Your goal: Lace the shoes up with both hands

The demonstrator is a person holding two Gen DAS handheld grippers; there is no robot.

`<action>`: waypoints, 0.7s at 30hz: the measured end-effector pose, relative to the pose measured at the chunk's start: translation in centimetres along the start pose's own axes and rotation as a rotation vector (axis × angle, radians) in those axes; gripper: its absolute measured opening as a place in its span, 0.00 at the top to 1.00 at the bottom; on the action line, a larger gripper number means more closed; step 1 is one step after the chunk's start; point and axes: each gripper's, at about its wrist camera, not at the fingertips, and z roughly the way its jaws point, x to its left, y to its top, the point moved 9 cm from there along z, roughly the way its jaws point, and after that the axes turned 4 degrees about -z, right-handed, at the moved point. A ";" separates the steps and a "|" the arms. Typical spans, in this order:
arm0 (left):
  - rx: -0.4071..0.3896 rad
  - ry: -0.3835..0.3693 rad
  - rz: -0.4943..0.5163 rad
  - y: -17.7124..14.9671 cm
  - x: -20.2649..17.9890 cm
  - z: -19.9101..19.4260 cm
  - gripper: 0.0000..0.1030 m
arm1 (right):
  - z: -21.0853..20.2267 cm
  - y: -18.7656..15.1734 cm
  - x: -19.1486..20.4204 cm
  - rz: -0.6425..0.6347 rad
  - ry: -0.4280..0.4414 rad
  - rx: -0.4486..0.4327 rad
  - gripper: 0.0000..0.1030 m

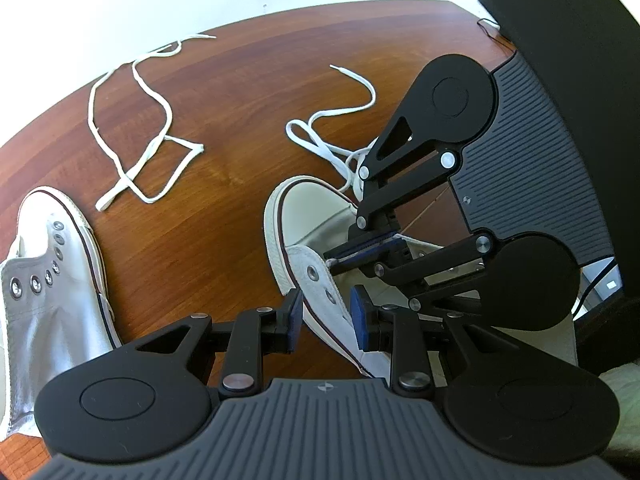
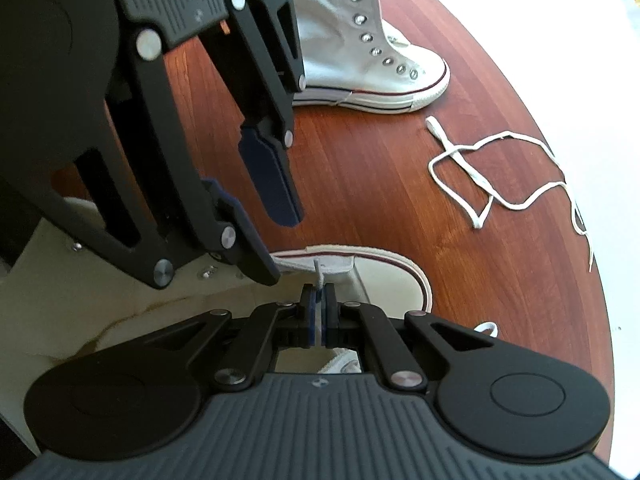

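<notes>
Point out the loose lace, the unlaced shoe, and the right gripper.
loose lace (image 1: 158, 148), left wrist view, where its strands cross
unlaced shoe (image 2: 360, 52), right wrist view, canvas side
right gripper (image 2: 319, 302), right wrist view, between fingertips

Two close fisheye views, each looking steeply down along its own hand-held gripper at the wooden bench (image 1: 224, 152). Both share the near shoe (image 1: 316, 216) and, probably, the same loose lace (image 2: 492, 176).

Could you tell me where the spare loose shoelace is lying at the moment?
In the left wrist view the loose shoelace lies tangled on the wooden table, upper left, between the unlaced sneaker and the sneaker being laced.
</notes>
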 end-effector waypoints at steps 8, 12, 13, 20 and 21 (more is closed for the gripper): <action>-0.006 0.005 0.004 -0.1 0.0 -0.1 0.72 | 1.0 -0.3 -0.3 -0.029 -0.039 0.091 0.98; -0.008 0.005 -0.002 -0.2 0.0 -0.1 0.72 | 1.0 -0.1 0.0 -0.075 -0.058 0.090 0.98; -0.008 0.005 -0.001 -0.2 0.0 -0.1 0.72 | 1.0 -0.1 0.0 -0.075 -0.059 0.085 0.98; -0.010 0.003 0.004 -0.3 -0.1 -0.3 0.72 | 0.1 -0.3 -0.7 -0.029 -0.057 0.035 0.71; -0.010 0.003 0.005 -0.3 -0.1 -0.4 0.72 | -0.1 -0.3 -0.8 -0.020 -0.063 0.024 0.70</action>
